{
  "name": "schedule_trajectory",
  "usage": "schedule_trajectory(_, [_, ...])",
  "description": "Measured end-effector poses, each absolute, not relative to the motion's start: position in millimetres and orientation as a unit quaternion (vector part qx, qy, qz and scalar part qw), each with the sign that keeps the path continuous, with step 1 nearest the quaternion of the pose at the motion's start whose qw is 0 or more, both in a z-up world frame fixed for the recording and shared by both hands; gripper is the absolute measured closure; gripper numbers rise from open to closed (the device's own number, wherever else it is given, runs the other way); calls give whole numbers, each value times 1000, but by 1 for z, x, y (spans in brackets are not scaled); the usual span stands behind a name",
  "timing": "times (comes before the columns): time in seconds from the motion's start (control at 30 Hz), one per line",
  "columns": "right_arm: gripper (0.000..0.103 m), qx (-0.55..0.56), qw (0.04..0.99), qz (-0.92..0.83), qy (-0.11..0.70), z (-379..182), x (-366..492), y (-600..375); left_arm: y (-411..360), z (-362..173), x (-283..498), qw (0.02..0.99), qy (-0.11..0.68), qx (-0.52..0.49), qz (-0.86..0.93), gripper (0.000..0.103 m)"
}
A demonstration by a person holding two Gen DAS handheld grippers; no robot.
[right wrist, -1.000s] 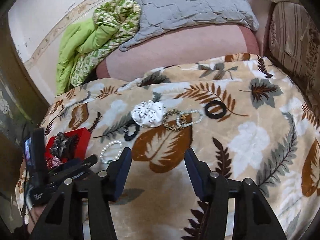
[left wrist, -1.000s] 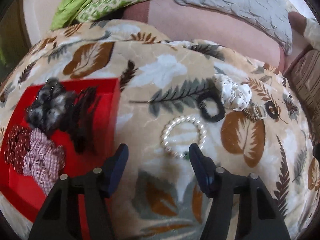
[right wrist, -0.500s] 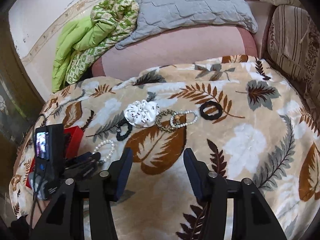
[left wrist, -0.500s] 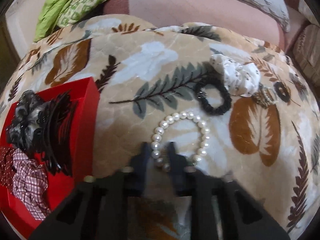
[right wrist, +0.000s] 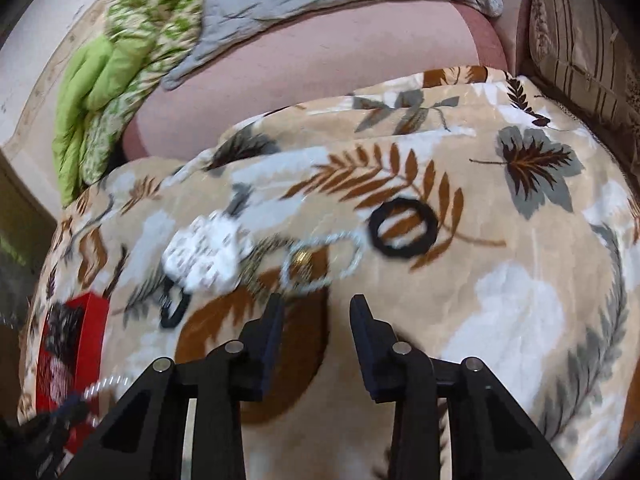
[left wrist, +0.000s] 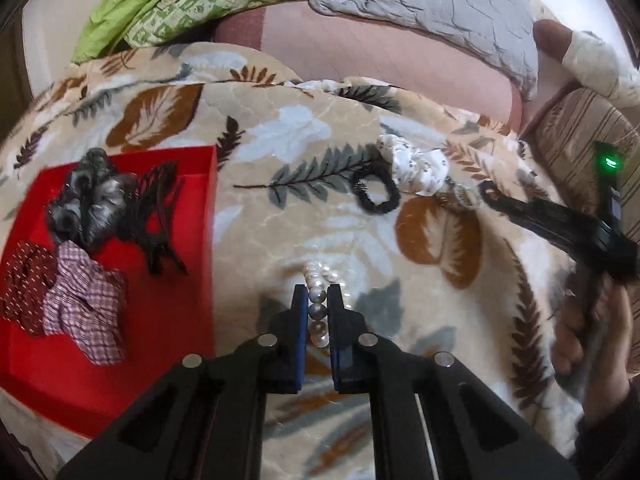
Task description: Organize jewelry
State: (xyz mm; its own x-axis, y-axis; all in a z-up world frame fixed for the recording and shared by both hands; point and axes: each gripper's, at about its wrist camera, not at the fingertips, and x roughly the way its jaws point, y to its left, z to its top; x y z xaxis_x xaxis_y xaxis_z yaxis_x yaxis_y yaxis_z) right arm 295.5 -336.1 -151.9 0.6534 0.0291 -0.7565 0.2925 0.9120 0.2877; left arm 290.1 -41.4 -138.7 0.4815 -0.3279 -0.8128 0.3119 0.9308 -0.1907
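Left gripper (left wrist: 318, 300): clamped on the pearl bracelet (left wrist: 316, 304), just beside the red box (left wrist: 188, 320) near the blanket's (left wrist: 280, 128) left edge.
Right gripper (right wrist: 316, 320): jaws have just been closing, nothing between them; it points at the small pearl ring (right wrist: 320, 258) mid-blanket.
Risk, left: the thin grip on round beads may slip, dropping the strand short of the box.
Risk, right: the plush blanket could snag, or the overlapping gold bracelet (right wrist: 264, 256) could get dragged along.

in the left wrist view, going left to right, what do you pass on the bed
red tray → pearl bracelet pinched in the left gripper → black hair tie → white scrunchie → right gripper
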Motion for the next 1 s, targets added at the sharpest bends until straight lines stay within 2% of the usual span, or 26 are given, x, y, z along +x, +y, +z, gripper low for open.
schedule_trajectory(0.2, [79,200,873,-70,439,-167,334,-351,-50,-148,287,846,496,4,-196,94])
schedule_trajectory(0.37, [95,204,859,-80,463,-186,351,-351,-54,-159,284,838,510,13,-193,94])
schedule_trajectory(0.4, [101,188,861,-89,464,-187,351,-348,-55,-162,284,837,513,18,-191,94])
schedule_trajectory(0.67, [103,184,862,-107,460,-184,331,-354,-59,-175,281,833,521,36,-184,94])
schedule_trajectory(0.8, [102,233,866,-66,438,-179,316,-366,-60,-180,278,830,527,39,-181,94])
schedule_trajectory(0.87, [102,238,871,-63,425,-172,313,-366,-61,-179,276,831,524,45,-182,94])
schedule_trajectory(0.9, [98,239,874,-63,419,-167,314,-366,-61,-179,276,831,524,44,-183,94])
schedule_trajectory(0.93, [80,240,873,-63,419,-164,317,-367,-60,-179,276,831,524,44,-183,94])
schedule_trajectory(1.0, [57,237,875,-66,418,-162,323,-367,-60,-181,277,829,527,42,-182,94])
